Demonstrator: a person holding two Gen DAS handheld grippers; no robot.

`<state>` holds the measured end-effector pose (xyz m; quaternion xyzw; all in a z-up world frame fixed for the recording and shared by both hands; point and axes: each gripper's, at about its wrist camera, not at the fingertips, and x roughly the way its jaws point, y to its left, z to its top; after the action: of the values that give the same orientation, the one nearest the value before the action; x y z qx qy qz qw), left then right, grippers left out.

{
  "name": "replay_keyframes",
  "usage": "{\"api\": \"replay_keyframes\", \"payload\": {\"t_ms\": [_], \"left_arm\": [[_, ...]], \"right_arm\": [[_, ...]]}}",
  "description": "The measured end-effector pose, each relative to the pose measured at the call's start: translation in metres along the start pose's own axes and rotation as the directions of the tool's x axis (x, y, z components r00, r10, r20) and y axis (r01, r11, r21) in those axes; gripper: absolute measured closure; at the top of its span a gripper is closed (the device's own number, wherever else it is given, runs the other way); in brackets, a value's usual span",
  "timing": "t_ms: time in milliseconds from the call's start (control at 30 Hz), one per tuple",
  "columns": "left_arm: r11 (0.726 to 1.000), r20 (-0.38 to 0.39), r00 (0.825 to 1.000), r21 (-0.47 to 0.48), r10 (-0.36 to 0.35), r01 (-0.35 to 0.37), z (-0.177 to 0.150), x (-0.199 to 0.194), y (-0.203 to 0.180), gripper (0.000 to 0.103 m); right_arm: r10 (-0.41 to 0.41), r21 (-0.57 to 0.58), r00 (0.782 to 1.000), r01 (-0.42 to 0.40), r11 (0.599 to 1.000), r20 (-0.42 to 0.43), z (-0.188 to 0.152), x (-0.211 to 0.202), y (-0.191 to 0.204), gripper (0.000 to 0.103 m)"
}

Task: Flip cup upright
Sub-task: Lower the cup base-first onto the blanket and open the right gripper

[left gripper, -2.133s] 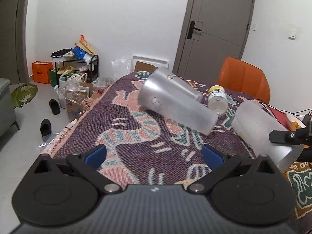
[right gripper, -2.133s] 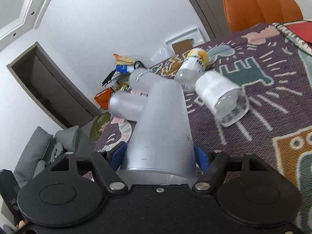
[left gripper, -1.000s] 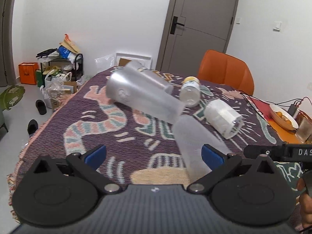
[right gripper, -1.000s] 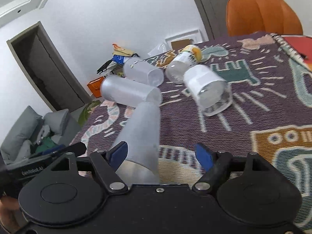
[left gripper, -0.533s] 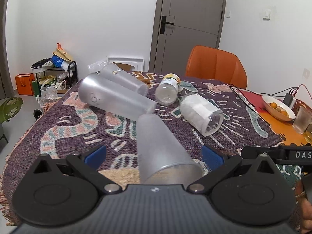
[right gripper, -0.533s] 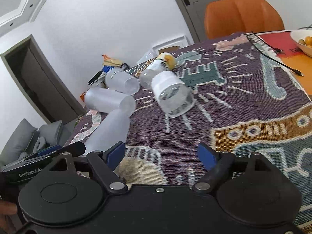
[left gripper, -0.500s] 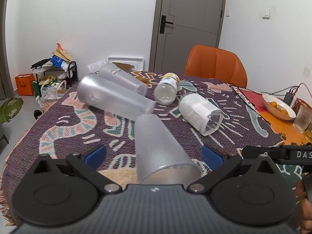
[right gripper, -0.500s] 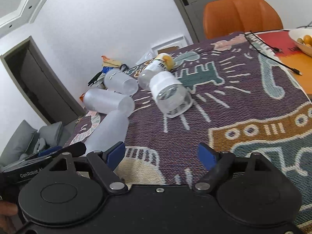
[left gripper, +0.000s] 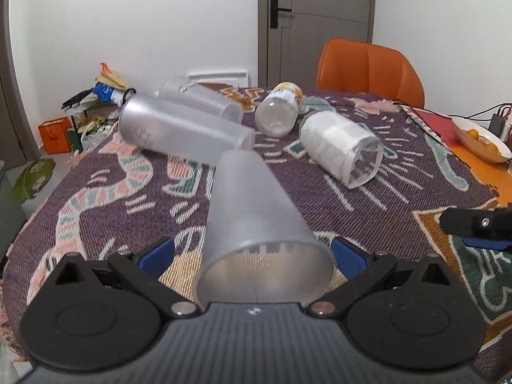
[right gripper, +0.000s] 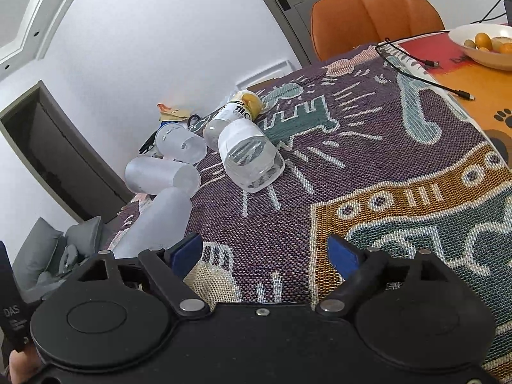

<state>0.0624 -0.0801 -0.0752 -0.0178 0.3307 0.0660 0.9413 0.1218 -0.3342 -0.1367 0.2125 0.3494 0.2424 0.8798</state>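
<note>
Left gripper: your blue pads stand wide apart, one on each side of the frosted cup; contact with its wall cannot be confirmed.
Right gripper: your fingers are spread wide with nothing between them, above the woven cloth.
Frosted cup: lies on its side on the cloth, open mouth toward your left gripper, base pointing away.
Nearby: two more frosted cups lie on their sides just beyond it; a paper-wrapped glass and a yellow-capped bottle lie to the right.
</note>
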Motion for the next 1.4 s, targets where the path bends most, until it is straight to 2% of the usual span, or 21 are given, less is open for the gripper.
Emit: {"api": "replay_keyframes", "payload": {"t_ms": [233,433,467,500,600,1100,1400], "left_arm": [[1.0,-0.012,1.0,-0.011,0.008,-0.008,-0.011,-0.001,0.016,0.0],[0.998,0.018,0.999,-0.061,-0.03,0.031,-0.015,-0.007,0.032,0.003],[0.997,0.023,0.999,-0.072,-0.035,0.037,-0.015,-0.008,0.034,0.006],[0.995,0.024,0.999,-0.085,-0.046,0.048,-0.016,-0.009,0.036,0.014],[0.992,0.026,0.998,-0.106,-0.061,0.064,-0.014,-0.011,0.04,0.016],[0.994,0.148,0.987,-0.075,-0.062,0.074,0.015,-0.05,0.053,0.016],[0.995,0.158,0.983,-0.015,-0.091,0.094,0.038,-0.069,0.057,0.016]], "right_arm": [[0.001,-0.002,1.0,-0.001,1.0,-0.013,-0.003,0.008,0.004,0.017],[0.0,-0.03,1.0,-0.001,1.0,-0.022,-0.005,0.012,0.015,0.017],[0.0,-0.033,1.0,-0.001,0.999,-0.023,-0.004,0.012,0.016,0.017],[-0.001,-0.037,1.0,0.0,0.999,-0.023,-0.004,0.012,0.017,0.017],[-0.003,-0.044,1.0,0.002,0.999,-0.021,-0.004,0.012,0.02,0.017],[-0.001,-0.054,1.0,-0.001,0.999,-0.025,-0.007,0.016,0.024,0.017],[-0.002,-0.047,1.0,0.0,0.999,-0.027,-0.009,0.018,0.021,0.017]]}}
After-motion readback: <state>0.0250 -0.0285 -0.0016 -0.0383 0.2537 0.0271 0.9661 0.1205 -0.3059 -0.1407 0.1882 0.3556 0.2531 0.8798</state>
